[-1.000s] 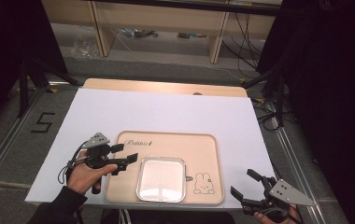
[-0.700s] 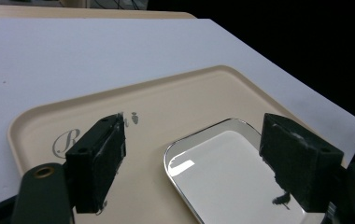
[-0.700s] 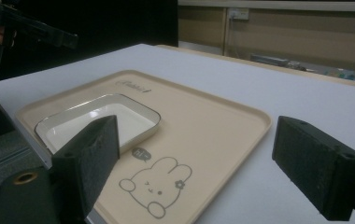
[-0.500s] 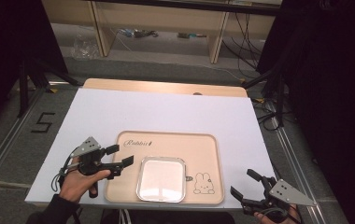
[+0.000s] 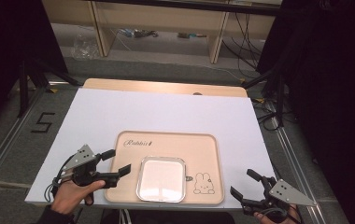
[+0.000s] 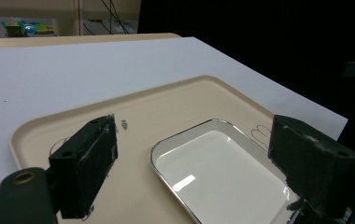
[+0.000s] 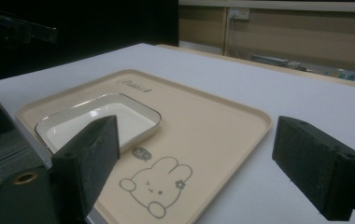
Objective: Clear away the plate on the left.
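Observation:
A beige tray (image 5: pixel 199 149) with a rabbit drawing lies near the front of the white table top (image 5: pixel 166 112). On it sits a white square dish (image 5: pixel 161 178) with a shiny rim. My left gripper (image 5: pixel 118 161) hovers at the tray's left edge, pointing right; its jaws have just been opening and nothing is between them. In the left gripper view the gripper (image 6: pixel 194 154) looks over the dish (image 6: pixel 222 172) and tray (image 6: pixel 166 107). My right gripper (image 5: pixel 242 182) stands open off the tray's front right corner. The right gripper view has this gripper (image 7: pixel 199 154) facing tray (image 7: pixel 203 107) and dish (image 7: pixel 96 121).
The table's front edge runs just below both hands. A strip of wooden table (image 5: pixel 166 87) shows at the far edge. Beyond it are shelves and cables on the floor. A "5" mark (image 5: pixel 42 122) is on the floor at the left.
My left hand has drawn back to the left and toward the near edge, away from the dish, with its jaws spreading wider. The right gripper has stayed where it was.

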`<state>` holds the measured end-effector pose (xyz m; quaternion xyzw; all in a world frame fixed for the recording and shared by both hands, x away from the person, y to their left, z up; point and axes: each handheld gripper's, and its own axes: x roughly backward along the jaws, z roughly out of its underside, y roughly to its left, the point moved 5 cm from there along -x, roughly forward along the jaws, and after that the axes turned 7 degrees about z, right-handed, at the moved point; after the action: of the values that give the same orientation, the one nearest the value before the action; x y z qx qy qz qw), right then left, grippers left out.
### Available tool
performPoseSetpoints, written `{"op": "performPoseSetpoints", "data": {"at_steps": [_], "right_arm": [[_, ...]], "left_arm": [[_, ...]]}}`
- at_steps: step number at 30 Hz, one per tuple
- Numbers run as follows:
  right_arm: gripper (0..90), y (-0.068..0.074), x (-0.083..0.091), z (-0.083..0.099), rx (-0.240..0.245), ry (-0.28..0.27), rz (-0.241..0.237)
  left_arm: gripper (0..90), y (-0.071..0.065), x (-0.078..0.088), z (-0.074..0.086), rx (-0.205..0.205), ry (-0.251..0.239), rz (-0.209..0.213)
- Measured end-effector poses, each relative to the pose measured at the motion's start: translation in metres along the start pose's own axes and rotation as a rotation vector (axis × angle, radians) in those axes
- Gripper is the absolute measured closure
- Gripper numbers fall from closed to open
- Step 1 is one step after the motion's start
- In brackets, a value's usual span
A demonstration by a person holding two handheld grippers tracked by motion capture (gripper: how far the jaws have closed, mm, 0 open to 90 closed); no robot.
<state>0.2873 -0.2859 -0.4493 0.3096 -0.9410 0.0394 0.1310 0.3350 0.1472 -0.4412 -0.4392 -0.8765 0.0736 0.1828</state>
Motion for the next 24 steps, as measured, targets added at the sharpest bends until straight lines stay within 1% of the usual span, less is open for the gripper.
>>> {"op": "performPoseSetpoints", "data": {"at_steps": [2, 3, 4, 5, 6, 7, 8, 9, 10, 13, 14, 15, 17, 19, 20, 21, 22, 23, 24], "right_arm": [[15.7, 0.0, 0.0, 0.0, -0.001, 0.0, 0.001], [15.7, 0.0, 0.0, 0.0, -0.001, 0.0, 0.001], [15.7, -0.001, 0.0, 0.0, 0.009, -0.002, 0.001], [15.7, -0.001, 0.0, 0.0, 0.01, -0.004, 0.0], [15.6, 0.0, 0.001, 0.0, -0.017, 0.0, 0.007], [15.6, 0.001, 0.0, 0.0, -0.016, -0.001, 0.004], [15.6, -0.001, 0.001, 0.0, 0.003, -0.006, 0.016], [15.6, 0.0, 0.001, 0.0, -0.006, 0.006, 0.007], [15.5, 0.001, 0.001, 0.0, -0.006, 0.003, 0.005], [15.3, 0.001, 0.002, 0.0, -0.013, 0.001, 0.009], [15.3, -0.001, 0.002, -0.001, 0.0, -0.008, 0.02], [15.3, -0.002, 0.002, -0.002, 0.001, -0.015, 0.024], [15.3, -0.002, 0.003, -0.002, 0.001, -0.023, 0.025], [15.3, -0.002, 0.002, -0.002, -0.001, -0.02, 0.023], [15.3, -0.001, 0.002, -0.002, -0.003, -0.03, 0.019], [15.3, -0.001, 0.002, -0.003, -0.001, -0.043, 0.021], [15.3, 0.0, 0.001, -0.003, -0.01, -0.044, 0.019], [15.2, 0.0, 0.002, -0.002, -0.018, -0.03, 0.02], [15.3, -0.001, 0.003, -0.002, -0.008, -0.026, 0.031]], "left_arm": [[15.5, -0.001, 0.003, 0.001, -0.008, 0.002, -0.006], [15.5, -0.002, 0.004, 0.001, -0.003, -0.008, -0.011], [15.5, -0.002, 0.005, 0.001, -0.007, -0.02, -0.015], [15.5, -0.003, 0.006, 0.002, -0.009, -0.022, -0.028], [15.5, -0.004, 0.007, 0.003, -0.009, -0.024, -0.031], [15.5, -0.005, 0.008, 0.003, -0.006, -0.03, -0.03], [15.5, -0.007, 0.008, 0.003, -0.011, -0.035, -0.028], [15.5, -0.008, 0.009, 0.004, -0.015, -0.037, -0.033], [15.5, -0.009, 0.009, 0.004, -0.028, -0.039, -0.028], [15.5, -0.013, 0.012, 0.005, -0.038, -0.034, -0.026], [15.5, -0.012, 0.013, 0.007, -0.054, -0.017, -0.026], [15.5, -0.012, 0.014, 0.008, -0.058, -0.017, -0.026], [15.5, -0.011, 0.014, 0.012, -0.061, -0.017, -0.022], [15.5, -0.01, 0.015, 0.018, -0.054, 0.0, -0.032], [15.6, -0.01, 0.016, 0.019, -0.048, -0.005, -0.035], [15.5, -0.01, 0.017, 0.02, -0.056, 0.0, -0.033], [15.6, -0.01, 0.018, 0.02, -0.063, 0.004, -0.038], [15.6, -0.011, 0.018, 0.021, -0.069, 0.003, -0.037], [15.6, -0.012, 0.018, 0.022, -0.068, 0.0, -0.038]]}}
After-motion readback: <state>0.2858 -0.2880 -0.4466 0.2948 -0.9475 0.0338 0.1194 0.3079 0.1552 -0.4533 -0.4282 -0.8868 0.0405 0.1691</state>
